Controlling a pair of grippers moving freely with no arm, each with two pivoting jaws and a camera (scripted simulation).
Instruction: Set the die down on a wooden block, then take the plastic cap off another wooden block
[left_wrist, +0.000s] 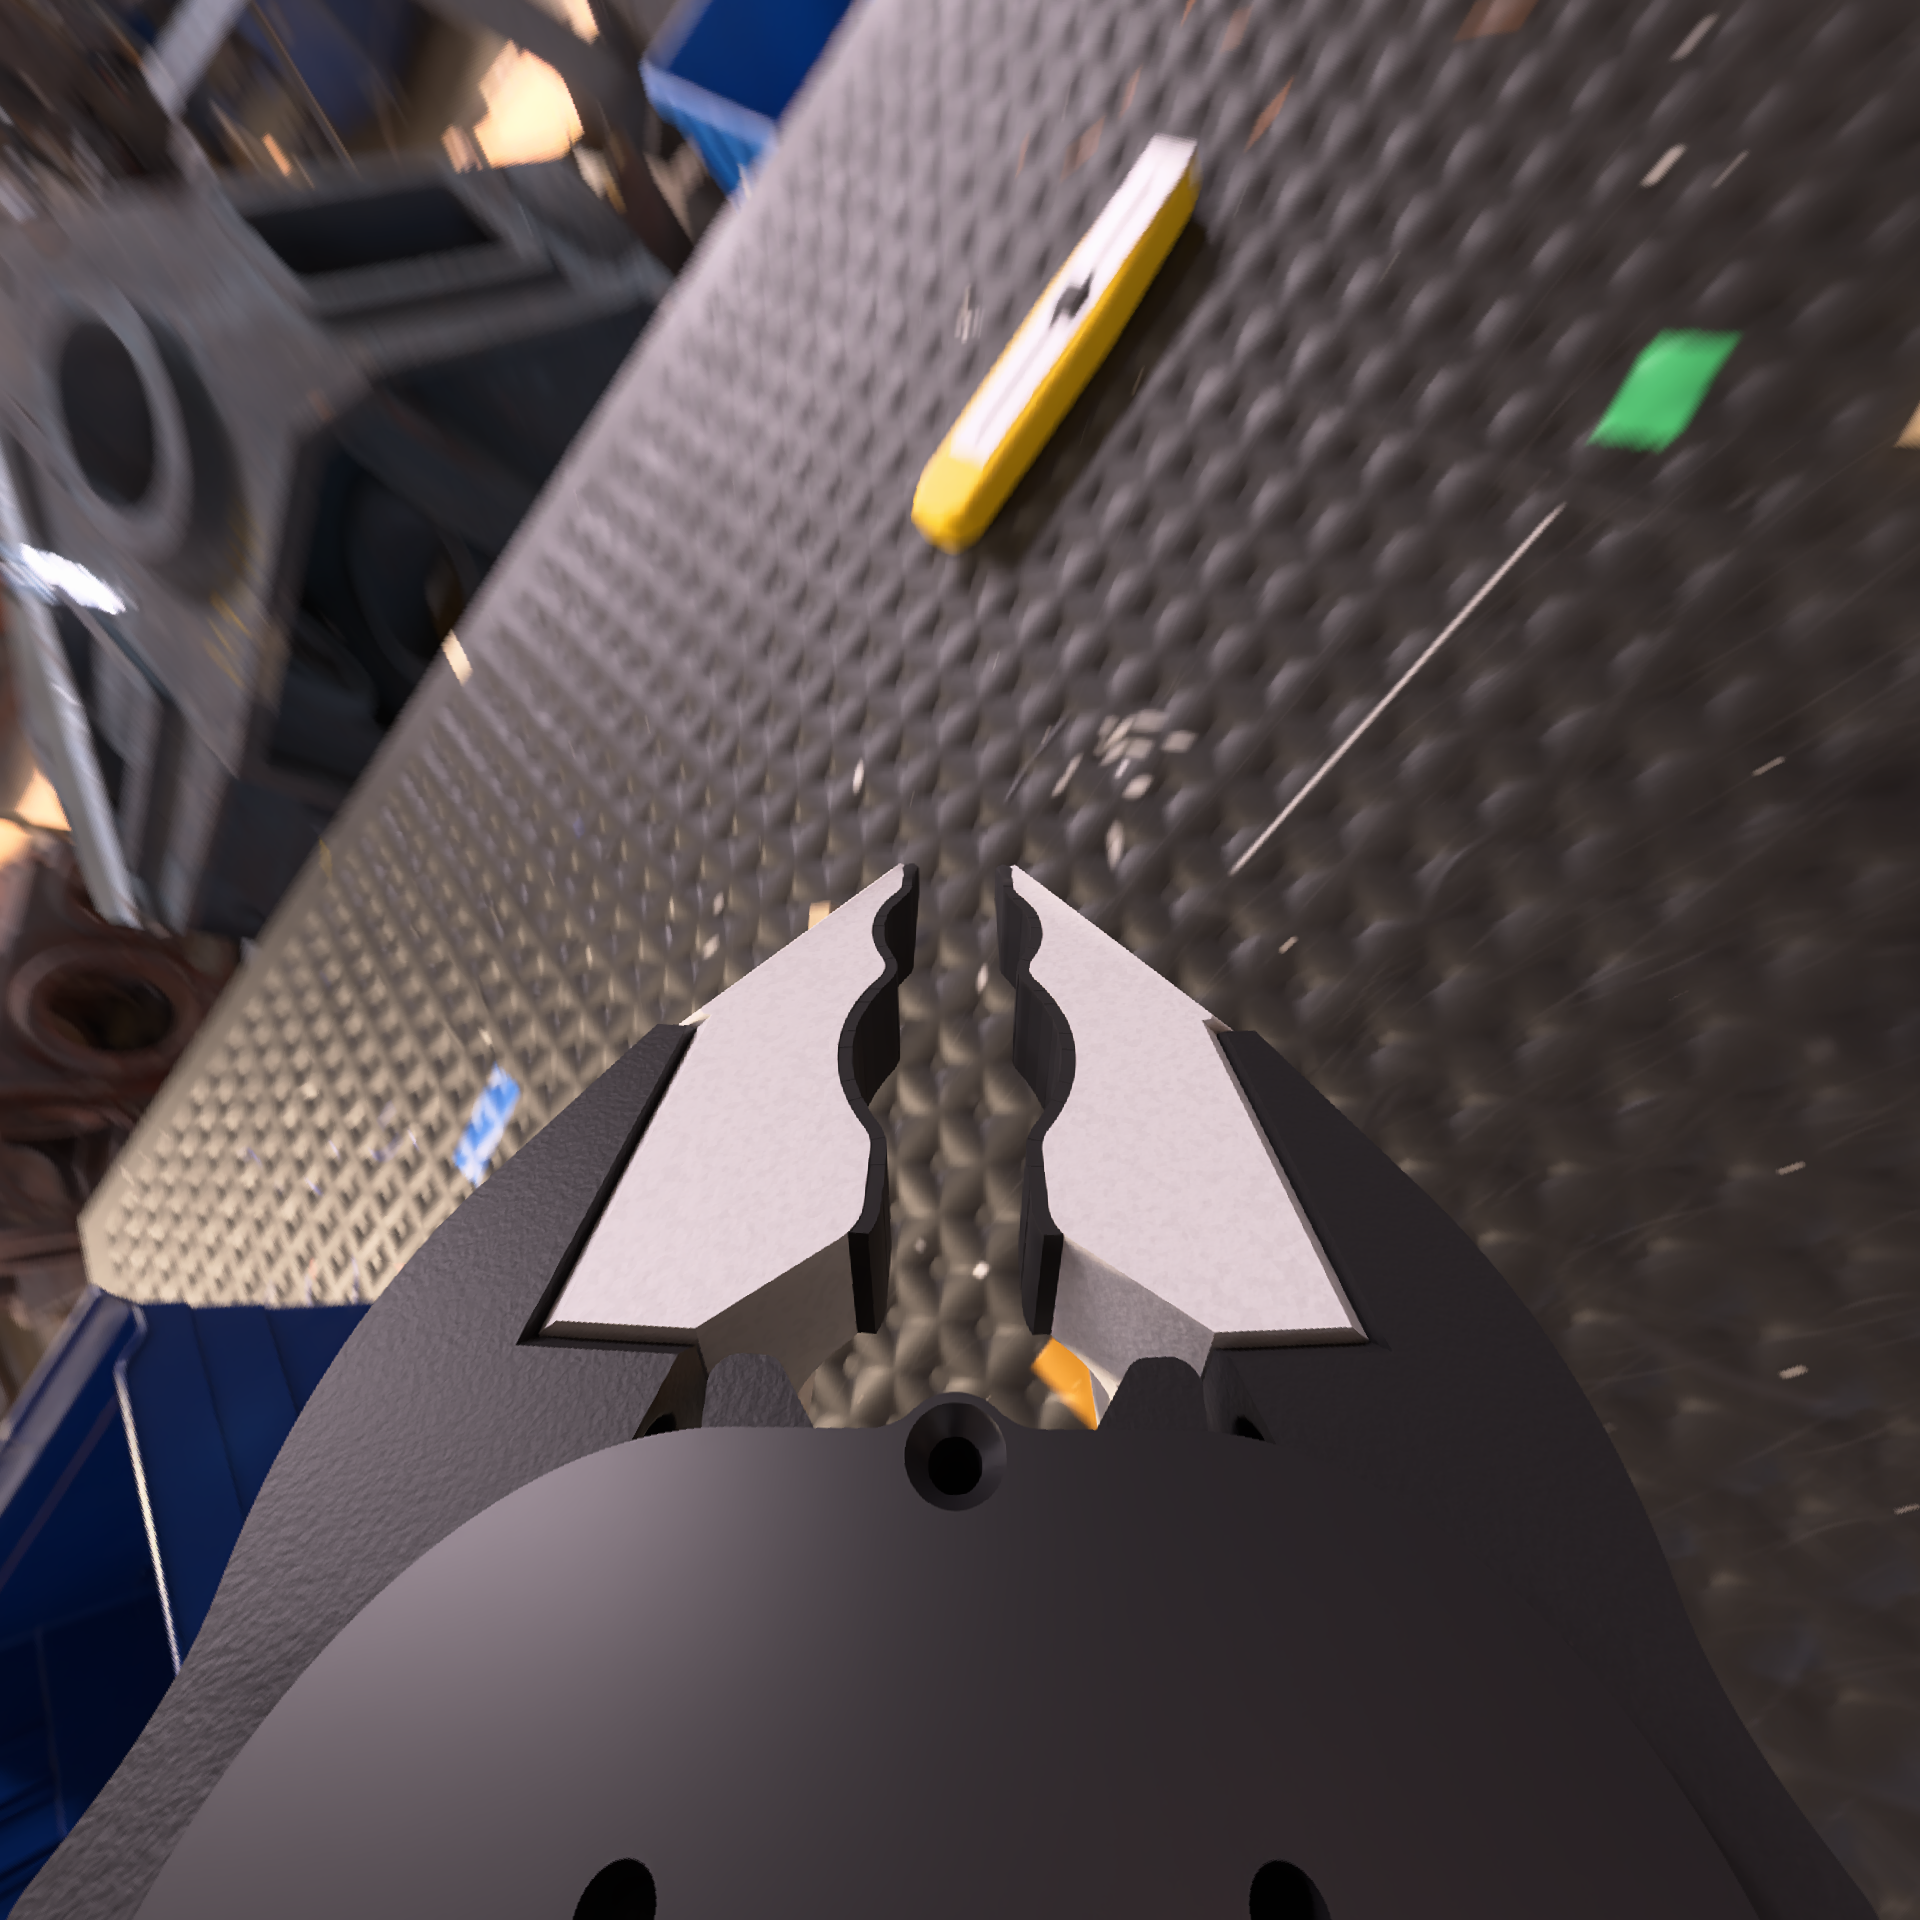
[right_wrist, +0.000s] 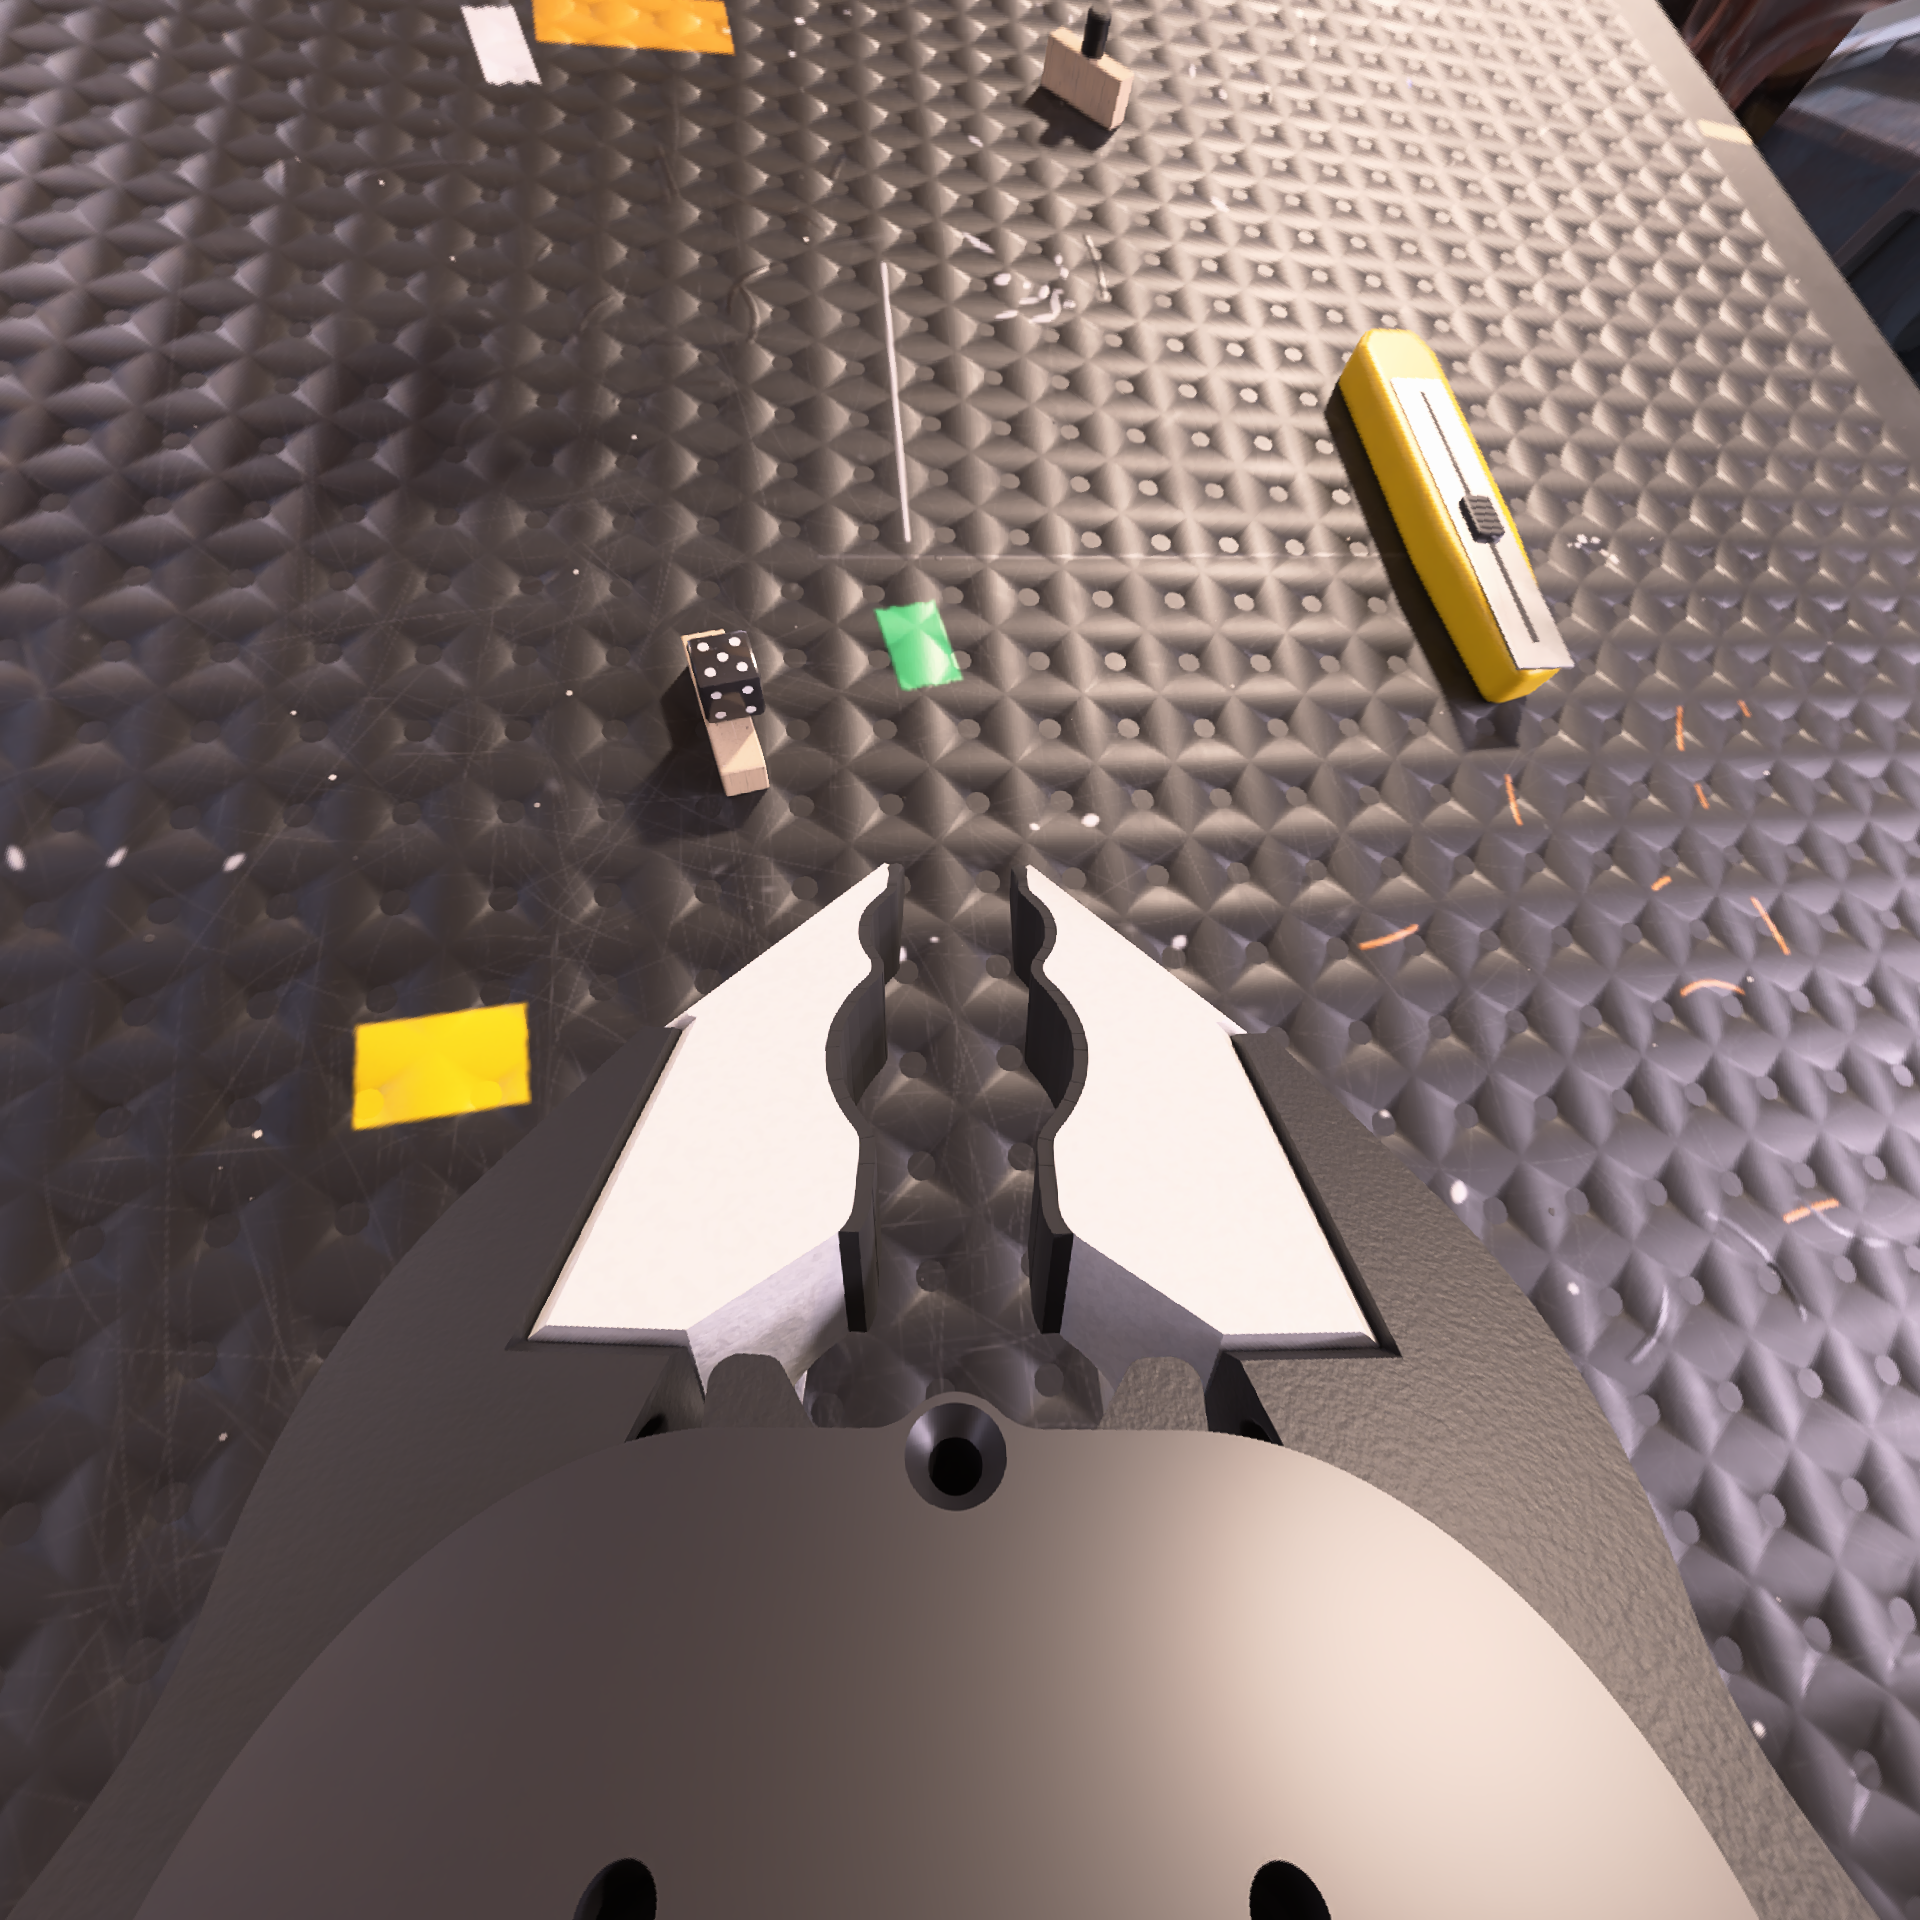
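Left tongs (left_wrist: 956, 894): a little open, holding nothing, over the bumpy dark surface (left_wrist: 1351, 1039).
Right tongs (right_wrist: 954, 894): a little open, holding nothing.
Die (right_wrist: 729, 670): black with white dots, sits on top of a wooden block (right_wrist: 740, 756) near the middle of the surface.
Plastic cap (right_wrist: 1095, 31): small and dark, stands on another wooden block (right_wrist: 1086, 85) by the far edge.
Box cutter (right_wrist: 1449, 530): yellow, lies toward the right edge.
Green patch (right_wrist: 916, 646): flat, just beside the die.

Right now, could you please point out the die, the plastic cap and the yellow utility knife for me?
die (right_wrist: 730, 673): right wrist view, on its dotted top face.
plastic cap (right_wrist: 1095, 28): right wrist view, on its dark stem above the far wooden block.
yellow utility knife (left_wrist: 1060, 343): left wrist view, mid-body.
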